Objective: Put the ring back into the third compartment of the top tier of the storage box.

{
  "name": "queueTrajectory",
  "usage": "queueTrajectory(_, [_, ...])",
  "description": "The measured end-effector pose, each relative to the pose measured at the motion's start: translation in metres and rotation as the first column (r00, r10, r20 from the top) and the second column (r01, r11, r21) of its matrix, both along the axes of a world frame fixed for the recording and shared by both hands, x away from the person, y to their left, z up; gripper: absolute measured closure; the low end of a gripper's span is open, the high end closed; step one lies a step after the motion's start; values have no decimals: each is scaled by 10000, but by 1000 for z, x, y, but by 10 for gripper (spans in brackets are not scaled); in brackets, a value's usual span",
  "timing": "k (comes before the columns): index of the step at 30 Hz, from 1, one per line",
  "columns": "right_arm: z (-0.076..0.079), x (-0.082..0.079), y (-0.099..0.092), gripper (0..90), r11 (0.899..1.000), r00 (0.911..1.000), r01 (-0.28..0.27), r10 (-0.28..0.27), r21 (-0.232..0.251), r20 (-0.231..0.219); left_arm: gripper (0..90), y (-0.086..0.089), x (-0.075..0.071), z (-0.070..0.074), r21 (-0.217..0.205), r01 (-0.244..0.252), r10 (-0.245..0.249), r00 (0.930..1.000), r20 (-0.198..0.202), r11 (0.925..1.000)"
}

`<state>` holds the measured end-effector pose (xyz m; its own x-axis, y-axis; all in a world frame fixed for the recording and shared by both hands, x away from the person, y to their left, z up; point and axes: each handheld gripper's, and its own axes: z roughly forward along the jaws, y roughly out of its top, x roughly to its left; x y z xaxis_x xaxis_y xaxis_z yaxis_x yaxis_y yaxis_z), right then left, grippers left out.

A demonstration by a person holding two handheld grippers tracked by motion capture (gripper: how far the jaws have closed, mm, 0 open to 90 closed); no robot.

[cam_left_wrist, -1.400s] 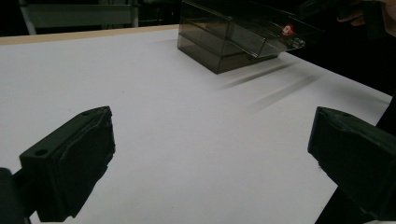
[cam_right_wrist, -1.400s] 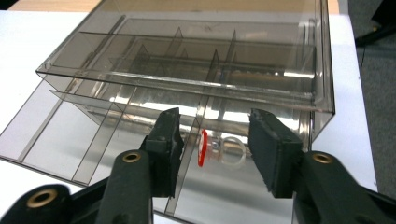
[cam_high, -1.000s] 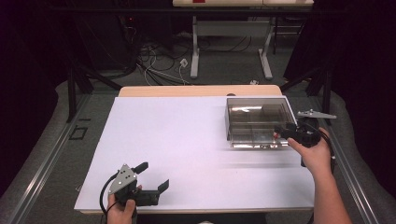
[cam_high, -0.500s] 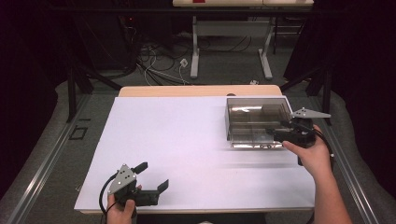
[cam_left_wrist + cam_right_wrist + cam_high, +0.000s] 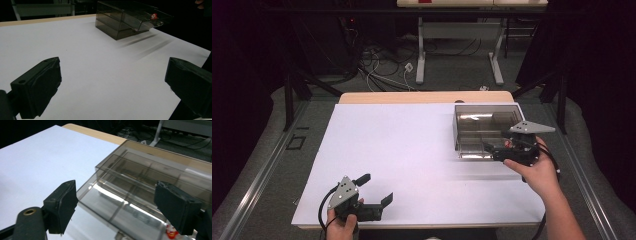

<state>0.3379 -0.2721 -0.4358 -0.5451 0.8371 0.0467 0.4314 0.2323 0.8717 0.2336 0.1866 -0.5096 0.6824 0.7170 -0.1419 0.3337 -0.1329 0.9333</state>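
Observation:
A smoky clear plastic drawer box (image 5: 484, 120) stands at the right of the white table sheet (image 5: 412, 150). Its drawer (image 5: 147, 21) is slid out and holds a small red and white object (image 5: 154, 16). My right gripper (image 5: 491, 150) hovers open over the box's near right corner, pointing left. In the right gripper view its jaws (image 5: 120, 205) straddle the drawer (image 5: 105, 202), with the red object (image 5: 172, 231) low beside the right jaw and nothing held. My left gripper (image 5: 376, 189) rests open near the table's front left edge, aimed across the sheet at the box (image 5: 120, 20).
The sheet covers a wooden tabletop whose far edge (image 5: 422, 96) shows. Table legs and cables (image 5: 387, 65) lie on the floor beyond. Metal rails (image 5: 257, 175) run along both sides of the table.
My right gripper has shifted left, from beside the box's right side to above its near right corner. The left gripper has stayed put.

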Motion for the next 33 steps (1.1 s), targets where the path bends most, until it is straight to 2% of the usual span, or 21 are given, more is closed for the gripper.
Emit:
queueTrajectory(8, [-17, -19, 24, 156, 9962, 9961, -850, 854, -174, 222, 8, -1, 1, 0, 62, 86, -86, 10000, -16, 9999])
queueTrajectory(12, [-27, -31, 38, 154, 9892, 9889, -1440, 1449, -266, 322, 8, -2, 1, 0, 89, 106, -105, 9999, -36, 9999])
queueTrajectory(17, [-40, -45, 51, 153, 9808, 9803, -1907, 1925, -402, 453, 8, -2, 1, 0, 68, 96, -95, 10000, -9, 9999])
queueTrajectory(23, [-55, -58, 62, 152, 9743, 9731, -2234, 2247, -299, 505, 8, -2, 1, 0, 88, 105, -105, 9999, 2, 9999])
queueTrajectory(29, [-74, -64, 67, 152, 9758, 9716, -2182, 2187, -150, 902, 8, -3, 1, -1, 29, 106, -106, 9999, -62, 9999])
queueTrajectory(33, [-85, -68, 67, 149, 9745, 9697, -2238, 2240, -133, 974, 8, -3, 1, -1, 107, 180, -179, 9998, -79, 9998])
